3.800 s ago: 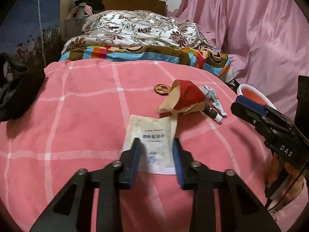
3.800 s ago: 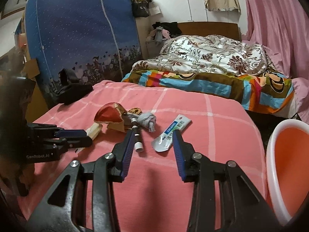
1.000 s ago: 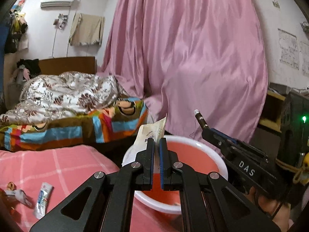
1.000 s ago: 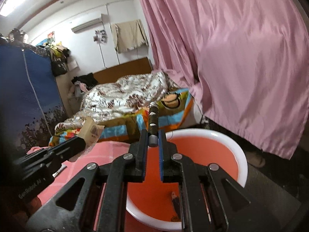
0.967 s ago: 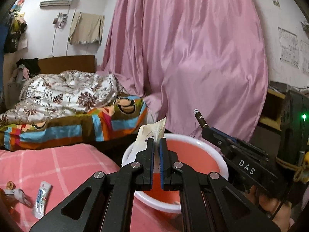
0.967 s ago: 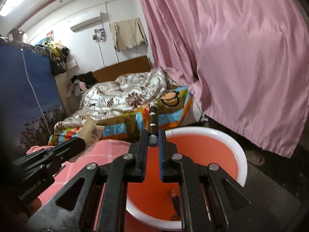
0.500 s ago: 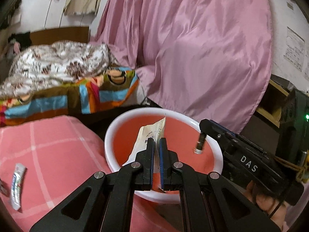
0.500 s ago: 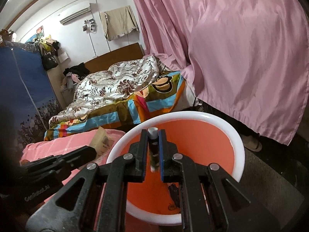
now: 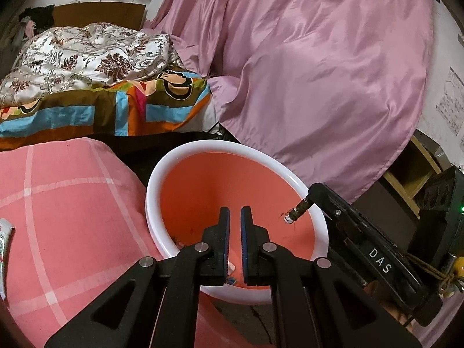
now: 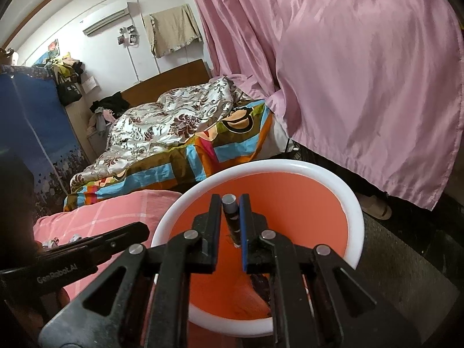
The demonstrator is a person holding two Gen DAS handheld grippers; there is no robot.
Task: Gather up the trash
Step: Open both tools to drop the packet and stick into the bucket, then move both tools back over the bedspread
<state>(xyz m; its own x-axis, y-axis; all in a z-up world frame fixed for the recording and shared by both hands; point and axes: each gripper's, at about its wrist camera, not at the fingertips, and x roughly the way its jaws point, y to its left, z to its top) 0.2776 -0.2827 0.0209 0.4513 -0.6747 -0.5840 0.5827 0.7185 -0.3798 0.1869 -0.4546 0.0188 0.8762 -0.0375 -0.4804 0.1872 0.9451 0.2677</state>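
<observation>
Both grippers hang over the orange basin [image 9: 200, 185] with the white rim, which sits on the floor at 3 o'clock of the pink checked bed cover [image 9: 72, 203]. The left gripper [image 9: 235, 217] is clenched to a narrow slit with nothing between its 2 pads; a scrap of white packet [image 9: 231, 266] shows low in the basin behind its fingers. The right gripper [image 10: 230, 206] grasps a dark marker pen [image 10: 232, 217], its grey end pointing up between the 2 pads and its lower end dipping toward the basin. In the left wrist view that pen [image 9: 295, 211] pokes out at 3 o'clock. A toothpaste tube [image 9: 4, 237] lies at 9 o'clock on the cover.
</observation>
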